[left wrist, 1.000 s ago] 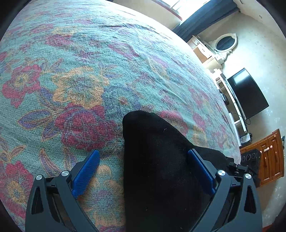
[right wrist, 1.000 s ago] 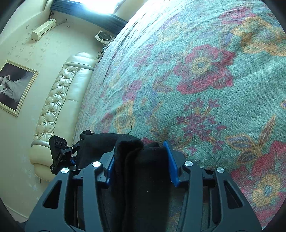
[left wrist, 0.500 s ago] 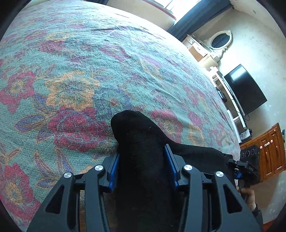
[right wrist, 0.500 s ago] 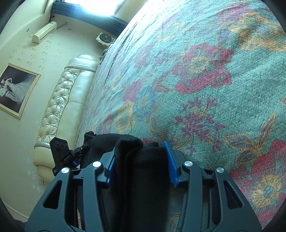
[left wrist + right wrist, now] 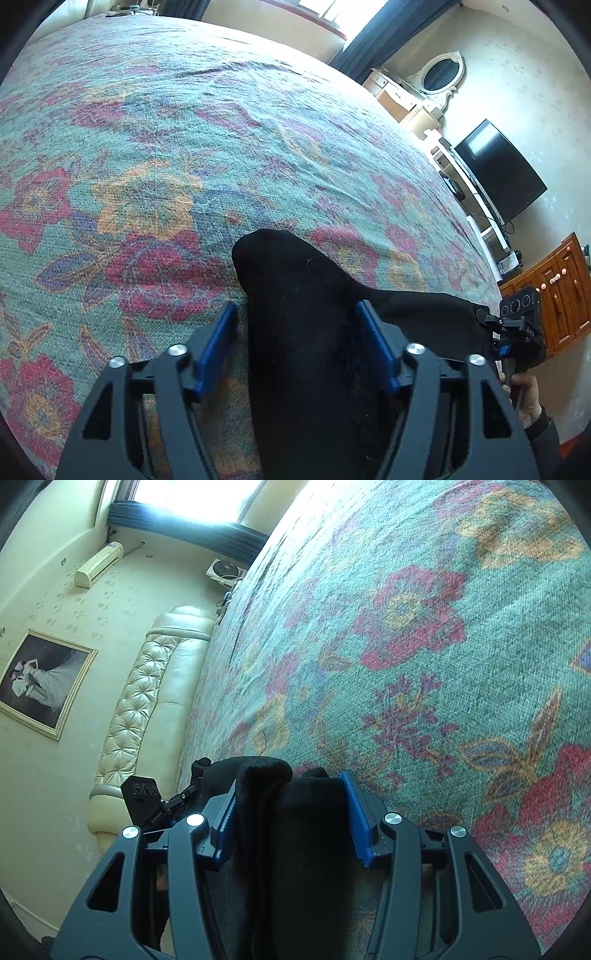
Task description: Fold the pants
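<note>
Black pants (image 5: 291, 269) lie folded into a thick band on the floral bedspread (image 5: 155, 155). My left gripper (image 5: 295, 317) straddles one rounded end of the band. Its jaws are opening, a strip of bedspread shows beside the left pad (image 5: 216, 343), and the right pad lies against the cloth. My right gripper (image 5: 290, 786) is on the other end of the pants (image 5: 266, 771). Cloth fills the space between its blue pads (image 5: 356, 812), which still touch it as its jaws start opening. Each gripper shows at the edge of the other's view: the right gripper (image 5: 521, 325) and the left gripper (image 5: 146, 797).
The bedspread stretches far ahead of both grippers. A cream tufted headboard (image 5: 147, 709) runs along one side. A television (image 5: 498, 173), a white dresser with an oval mirror (image 5: 439, 74) and a wooden cabinet (image 5: 561, 295) stand past the other side. A hand (image 5: 528, 398) holds the right gripper.
The left gripper stood wide a second ago, closed on the pants' end half a second ago, and has spread apart again. The right gripper's pads have parted slightly around the same fold.
</note>
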The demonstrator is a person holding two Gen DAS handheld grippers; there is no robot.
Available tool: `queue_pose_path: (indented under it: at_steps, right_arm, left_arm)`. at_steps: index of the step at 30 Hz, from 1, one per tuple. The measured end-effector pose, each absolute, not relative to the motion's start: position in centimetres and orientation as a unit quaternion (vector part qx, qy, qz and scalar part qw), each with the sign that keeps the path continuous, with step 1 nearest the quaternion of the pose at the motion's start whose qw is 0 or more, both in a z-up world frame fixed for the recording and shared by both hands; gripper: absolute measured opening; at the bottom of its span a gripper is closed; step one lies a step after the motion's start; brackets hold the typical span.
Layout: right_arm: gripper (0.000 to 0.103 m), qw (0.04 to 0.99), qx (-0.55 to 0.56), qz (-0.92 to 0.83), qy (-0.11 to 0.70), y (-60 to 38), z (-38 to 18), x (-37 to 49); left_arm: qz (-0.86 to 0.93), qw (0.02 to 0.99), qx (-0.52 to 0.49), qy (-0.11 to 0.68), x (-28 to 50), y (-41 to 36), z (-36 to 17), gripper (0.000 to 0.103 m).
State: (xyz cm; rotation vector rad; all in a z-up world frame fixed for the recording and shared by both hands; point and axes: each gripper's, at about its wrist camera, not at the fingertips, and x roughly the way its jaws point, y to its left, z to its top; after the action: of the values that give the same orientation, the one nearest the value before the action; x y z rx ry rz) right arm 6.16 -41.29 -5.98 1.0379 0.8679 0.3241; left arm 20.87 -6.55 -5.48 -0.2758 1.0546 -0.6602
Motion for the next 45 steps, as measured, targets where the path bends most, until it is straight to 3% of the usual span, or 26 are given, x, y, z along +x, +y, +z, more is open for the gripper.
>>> queue_pose_path:
  at_steps: [4, 9, 10, 11, 14, 20, 29, 45]
  right_arm:
    - [0.054, 0.756, 0.486, 0.171, 0.404, -41.7, -6.1, 5.8]
    - [0.071, 0.763, 0.44, 0.186, 0.435, -40.2, -5.2, 7.3]
    - [0.071, 0.769, 0.418, 0.182, 0.448, -39.6, -4.9, 7.7]
    - [0.07, 0.774, 0.402, 0.178, 0.456, -39.2, -4.7, 8.0]
    - [0.055, 0.781, 0.39, 0.164, 0.459, -38.7, -4.4, 7.9]
    - [0.047, 0.789, 0.413, 0.157, 0.428, -38.3, -4.3, 6.7]
    - [0.045, 0.795, 0.418, 0.17, 0.405, -36.5, -2.4, 7.4]
    - [0.043, 0.771, 0.44, 0.216, 0.406, -29.0, -3.4, 15.7]
  left_arm:
    - [-0.325, 0.792, -0.133, 0.499, 21.0, -6.2, -5.8, 0.084]
    - [-0.333, 0.799, -0.116, 0.486, 21.4, -7.6, -5.9, 0.085]
    - [-0.339, 0.799, -0.114, 0.484, 21.5, -7.9, -5.9, 0.076]
    - [-0.338, 0.8, -0.105, 0.485, 21.5, -8.4, -5.9, 0.061]
    - [-0.324, 0.809, -0.082, 0.484, 21.3, -8.8, -5.8, 0.05]
    - [-0.307, 0.825, -0.072, 0.468, 20.6, -8.5, -4.7, 0.037]
    - [-0.293, 0.829, -0.114, 0.463, 20.8, -6.0, -3.0, 0.029]
    - [-0.226, 0.845, -0.133, 0.467, 27.1, 2.8, -2.1, 0.028]
